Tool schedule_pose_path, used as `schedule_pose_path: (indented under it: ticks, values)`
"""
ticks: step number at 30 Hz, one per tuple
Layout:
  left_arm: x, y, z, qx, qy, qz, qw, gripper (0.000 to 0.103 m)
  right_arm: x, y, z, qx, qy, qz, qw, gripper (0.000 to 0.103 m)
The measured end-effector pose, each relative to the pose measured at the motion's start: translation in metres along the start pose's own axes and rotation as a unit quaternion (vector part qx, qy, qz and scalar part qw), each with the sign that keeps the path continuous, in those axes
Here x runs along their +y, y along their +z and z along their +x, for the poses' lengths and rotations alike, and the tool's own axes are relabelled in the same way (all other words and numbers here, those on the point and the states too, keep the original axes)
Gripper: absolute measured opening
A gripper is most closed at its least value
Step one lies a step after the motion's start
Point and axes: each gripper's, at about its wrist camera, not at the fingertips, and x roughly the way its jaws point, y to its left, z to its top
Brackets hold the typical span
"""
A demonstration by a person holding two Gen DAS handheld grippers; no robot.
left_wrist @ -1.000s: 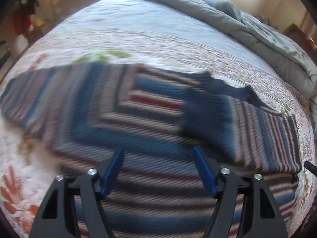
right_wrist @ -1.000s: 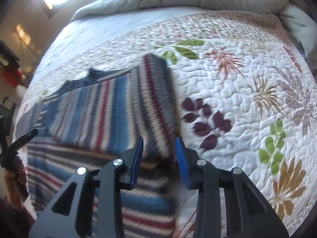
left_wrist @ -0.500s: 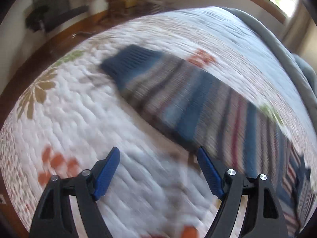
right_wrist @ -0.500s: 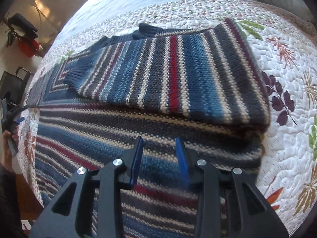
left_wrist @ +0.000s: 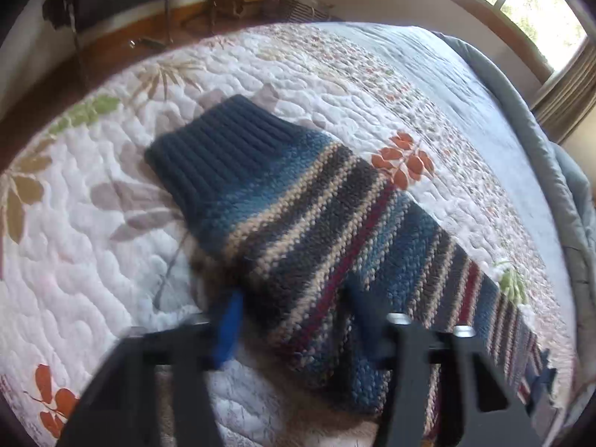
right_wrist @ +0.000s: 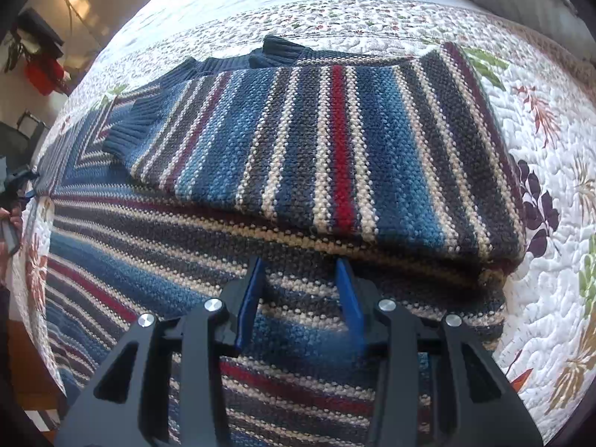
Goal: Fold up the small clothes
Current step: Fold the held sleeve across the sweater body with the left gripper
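A striped knit sweater [right_wrist: 290, 171] lies spread on a quilted bedspread [right_wrist: 551, 298] with printed leaves. In the right wrist view, one sleeve [right_wrist: 316, 149] is folded across the body, its ribbed navy cuff [right_wrist: 126, 130] ending ahead and to the left of the right gripper [right_wrist: 300, 287]. That gripper hangs just above the sweater's body, its blue-padded jaws apart with nothing between them, and the folded sleeve's near edge runs straight across just beyond the fingertips. To the gripper's right the sweater's side fold ends in a thick rounded edge, and beyond it is bare quilt; to its left the striped body runs on toward the far side of the bed. In the left wrist view, the other sleeve [left_wrist: 316, 231] stretches flat on the quilt, ahead and to the left of the left gripper [left_wrist: 294, 309], ending in a ribbed dark blue cuff [left_wrist: 223, 141]. The left gripper's jaws stand apart astride the sleeve's width, one finger at its left edge and the other over the knit to the right; whether they touch the wool I cannot tell, as the near fingers are blurred. Bare quilt lies left of that gripper and beyond the cuff. The knit is chunky, in blue, charcoal, cream and red bands; the quilt is puckered with wavy stitching.
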Motion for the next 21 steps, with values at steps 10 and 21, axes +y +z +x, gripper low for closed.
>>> schedule_pose_path:
  ticks: [10, 21]
  values:
    - [-0.073, -0.026, -0.074, -0.111, -0.03, 0.063, 0.9913, 0.012, -0.013, -0.018, -0.019, -0.011, 0.025, 0.008, 1.0, 0.04]
    - [-0.235, -0.14, -0.144, -0.141, -0.133, 0.223, 0.9554, 0.012, -0.039, -0.045, -0.043, -0.029, 0.043, 0.016, 0.999, 0.04]
